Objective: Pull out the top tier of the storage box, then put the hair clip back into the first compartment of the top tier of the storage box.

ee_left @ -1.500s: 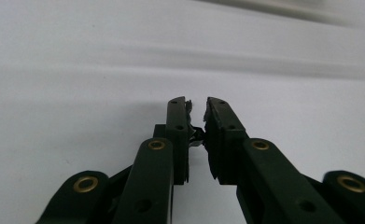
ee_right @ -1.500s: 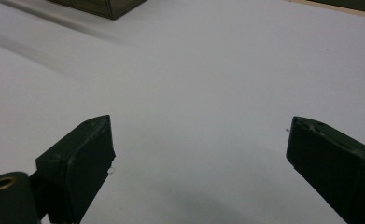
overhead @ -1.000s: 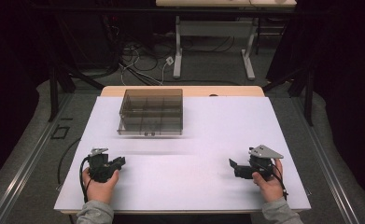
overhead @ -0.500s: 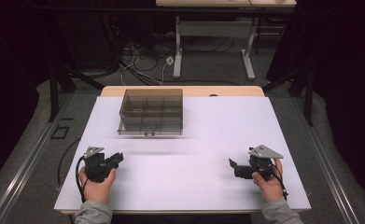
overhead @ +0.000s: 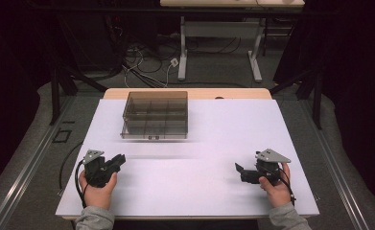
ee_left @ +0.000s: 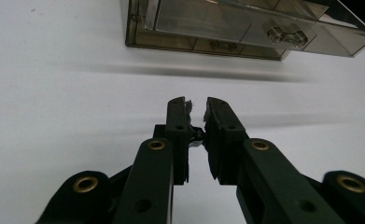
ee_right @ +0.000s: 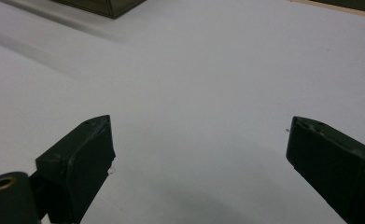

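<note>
Fingers (ee_left: 178, 135) of the left gripper (ee_left: 196, 108) are nearly together, empty; the right gripper (ee_right: 199, 144) is spread. Left gripper has moved toward 8 o'clock, away from the box (overhead: 155, 115). No approach has begun.

The person wears grey sleeves (overhead: 95, 219), cuffs showing at both wrists. Each hand carries a black two-jaw gripper. The left gripper (ee_left: 196, 108) has broad matte arms set with brass-ringed rivets (ee_left: 156, 145) and plain round holes. The right gripper (ee_right: 199, 140) has blocky, wedge-tipped jaws. A grey three-cornered plate (overhead: 272, 155) tops each gripper, and a black cable (overhead: 77, 175) trails from the left one.
</note>
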`<state>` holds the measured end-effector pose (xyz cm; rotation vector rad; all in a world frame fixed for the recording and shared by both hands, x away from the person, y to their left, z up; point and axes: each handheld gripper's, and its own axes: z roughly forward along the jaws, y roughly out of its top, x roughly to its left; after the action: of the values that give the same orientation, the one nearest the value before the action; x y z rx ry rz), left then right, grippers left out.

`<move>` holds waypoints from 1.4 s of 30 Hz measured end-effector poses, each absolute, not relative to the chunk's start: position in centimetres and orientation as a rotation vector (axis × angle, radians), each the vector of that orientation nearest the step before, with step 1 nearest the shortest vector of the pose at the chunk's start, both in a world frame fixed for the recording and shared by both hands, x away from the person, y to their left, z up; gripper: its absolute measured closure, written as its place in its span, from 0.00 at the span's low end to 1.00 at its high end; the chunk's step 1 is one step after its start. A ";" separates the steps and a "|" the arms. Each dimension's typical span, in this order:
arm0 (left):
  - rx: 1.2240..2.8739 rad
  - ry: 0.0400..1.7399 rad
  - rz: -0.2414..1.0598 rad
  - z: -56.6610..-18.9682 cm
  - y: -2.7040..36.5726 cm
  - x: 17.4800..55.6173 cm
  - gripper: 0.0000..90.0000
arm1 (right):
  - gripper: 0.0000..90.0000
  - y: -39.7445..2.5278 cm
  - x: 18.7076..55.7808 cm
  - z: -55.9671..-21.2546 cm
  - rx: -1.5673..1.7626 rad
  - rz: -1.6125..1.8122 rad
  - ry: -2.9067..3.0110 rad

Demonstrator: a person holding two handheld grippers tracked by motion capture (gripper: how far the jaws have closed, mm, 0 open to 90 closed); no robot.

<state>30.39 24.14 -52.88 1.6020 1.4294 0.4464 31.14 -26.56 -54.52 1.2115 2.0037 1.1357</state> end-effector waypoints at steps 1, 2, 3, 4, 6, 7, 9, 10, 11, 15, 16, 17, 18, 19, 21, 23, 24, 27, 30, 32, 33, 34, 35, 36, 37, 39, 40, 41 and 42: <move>1.602 1.426 0.449 -52.8 24.2 30.4 0.89 | 0.08 -26.6 31.1 -54.5 1.211 1.136 2.004; 1.599 1.428 0.454 -52.8 24.2 30.4 0.89 | 0.08 -26.5 31.1 -54.5 1.211 1.135 2.004; 1.601 1.428 0.454 -52.7 24.2 30.3 0.89 | 0.08 -26.5 31.2 -54.5 1.210 1.135 2.004; 1.603 1.427 0.459 -52.7 24.3 30.3 0.89 | 0.08 -26.5 31.2 -54.5 1.210 1.135 2.004; 1.587 1.428 0.468 -52.7 24.3 30.3 0.89 | 0.08 -26.5 31.2 -54.6 1.210 1.134 2.005; 1.591 1.427 0.467 -52.6 24.4 30.2 0.89 | 0.08 -26.5 31.2 -54.6 1.213 1.134 2.006; 1.589 1.426 0.469 -52.5 24.4 30.2 0.89 | 0.08 -26.5 31.2 -54.6 1.212 1.135 2.007; 1.582 1.423 0.476 -52.4 24.5 30.2 0.89 | 0.08 -26.5 31.2 -54.6 1.207 1.135 2.008; 1.579 1.420 0.479 -52.4 24.6 30.2 0.89 | 0.08 -26.5 31.2 -54.6 1.210 1.135 2.008; 1.569 1.415 0.482 -52.2 24.9 30.1 0.89 | 0.08 -26.5 31.2 -54.6 1.208 1.136 2.009; 1.566 1.413 0.485 -52.1 24.9 30.1 0.89 | 0.08 -26.4 31.2 -54.6 1.211 1.136 2.008; 1.562 1.413 0.485 -52.1 25.0 30.1 0.89 | 0.08 -26.4 31.2 -54.6 1.212 1.136 2.009; 1.562 1.413 0.485 -52.1 25.0 30.1 0.89 | 0.08 -26.4 31.2 -54.6 1.218 1.136 2.008; 1.559 1.411 0.485 -52.0 25.1 30.0 0.89 | 0.08 -26.4 31.2 -54.6 1.215 1.135 2.009; 1.555 1.406 0.488 -51.9 25.1 30.0 0.89 | 0.08 -26.4 31.2 -54.6 1.212 1.125 2.019; 1.553 1.399 0.493 -51.8 25.1 29.9 0.89 | 0.08 -26.4 31.2 -54.6 1.209 1.132 2.010; 1.554 1.399 0.492 -51.7 25.1 29.9 0.89 | 0.08 -26.4 31.2 -54.6 1.209 1.134 2.010; 1.557 1.389 0.501 -51.5 25.1 29.8 0.89 | 0.08 -26.4 31.2 -54.6 1.211 1.137 2.007; 1.557 1.380 0.503 -51.2 25.1 29.8 0.89 | 0.08 -26.3 31.3 -54.7 1.212 1.136 2.013; 1.557 1.373 0.514 -51.0 25.1 29.7 0.89 | 0.08 -26.4 31.2 -54.7 1.209 1.131 2.011; 1.556 1.371 0.515 -50.8 25.1 29.7 0.89 | 0.08 -26.3 31.2 -54.7 1.207 1.131 2.012; 1.555 1.369 0.517 -50.7 25.2 29.6 0.89 | 0.08 -26.4 31.2 -54.6 1.210 1.124 2.012; 1.551 1.369 0.516 -50.7 25.2 29.6 0.89 | 0.08 -26.4 31.2 -54.6 1.211 1.127 2.010; 1.546 1.372 0.511 -50.6 25.2 29.6 0.89 | 0.08 -26.4 31.2 -54.6 1.208 1.134 2.009; 1.546 1.369 0.512 -50.5 25.2 29.6 0.89 | 0.08 -26.4 31.2 -54.6 1.207 1.134 2.009; 1.550 1.366 0.511 -50.4 25.2 29.6 0.89 | 0.08 -26.4 31.2 -54.7 1.209 1.133 2.010; 1.542 1.363 0.515 -50.3 25.2 29.7 0.89 | 0.08 -26.4 31.2 -54.7 1.208 1.131 2.011; 1.546 1.359 0.512 -50.3 25.2 29.7 0.89 | 0.08 -26.4 31.2 -54.6 1.208 1.126 2.011; 1.550 1.360 0.503 -50.2 25.2 29.7 0.89 | 0.08 -26.3 31.2 -54.6 1.210 1.125 2.011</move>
<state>29.73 25.18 -50.19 1.5505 1.3600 0.5031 31.17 -26.35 -54.61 1.2095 2.0114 1.1245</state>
